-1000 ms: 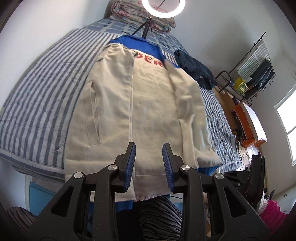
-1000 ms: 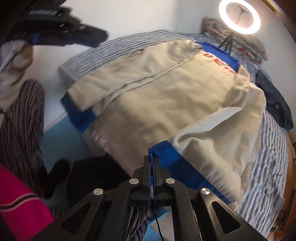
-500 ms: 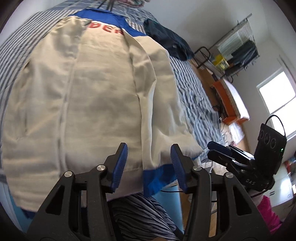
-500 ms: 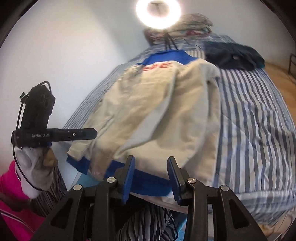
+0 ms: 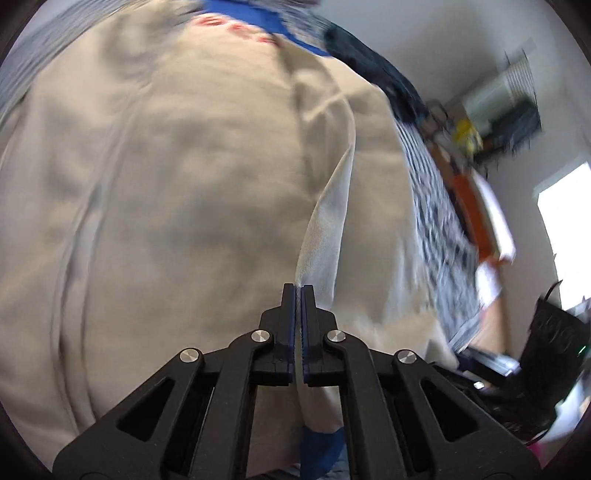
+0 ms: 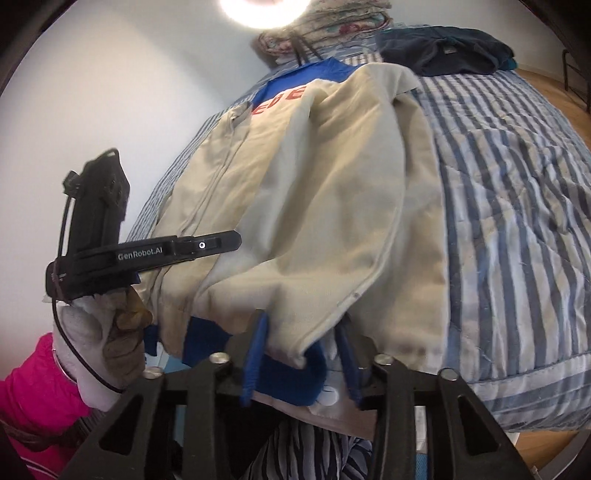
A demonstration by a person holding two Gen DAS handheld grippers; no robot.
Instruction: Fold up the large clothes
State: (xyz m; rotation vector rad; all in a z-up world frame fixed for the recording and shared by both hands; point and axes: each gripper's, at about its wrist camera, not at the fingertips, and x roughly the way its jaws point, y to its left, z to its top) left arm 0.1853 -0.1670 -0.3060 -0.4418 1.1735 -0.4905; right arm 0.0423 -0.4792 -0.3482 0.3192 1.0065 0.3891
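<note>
Nearest thing in the left wrist view is the left gripper [image 5: 298, 291], clamped tight with its blue pads pinching a thin raised fold of the jacket [image 5: 184, 192] that stands up like a ridge right off the fingertips. A bit of blue hem [image 5: 320, 448] peeks out below the jaws. In the right wrist view the right gripper [image 6: 303, 349] has its jaws part way apart and closing, with the jacket's near corner, beige over the blue hem [image 6: 295, 376], sitting between them. Can't tell if the pads are actually pressing on the cloth.

Off to the left in that view is the person's gloved left hand [image 6: 107, 343] holding the left gripper [image 6: 147, 254], which sticks out over the jacket's near left edge. Pink sleeve [image 6: 29, 384] below it.

The jacket [image 6: 325, 206] itself is beige, spread down the left part of the bed [image 6: 517, 221], sleeves folded in over the body, near hem at the bed's near edge. Red letters [image 6: 291, 98] and a blue collar area [image 6: 314, 74] are at its far end.

Further back on the striped cover lies a dark navy garment [image 6: 447, 50], and at the far end is a pile of floral bedding [image 6: 325, 29] with a ring light [image 6: 264, 9] glowing above it. The left view's far right is blurry: a window [image 5: 565, 229] and some kind of rack [image 5: 509, 99].
</note>
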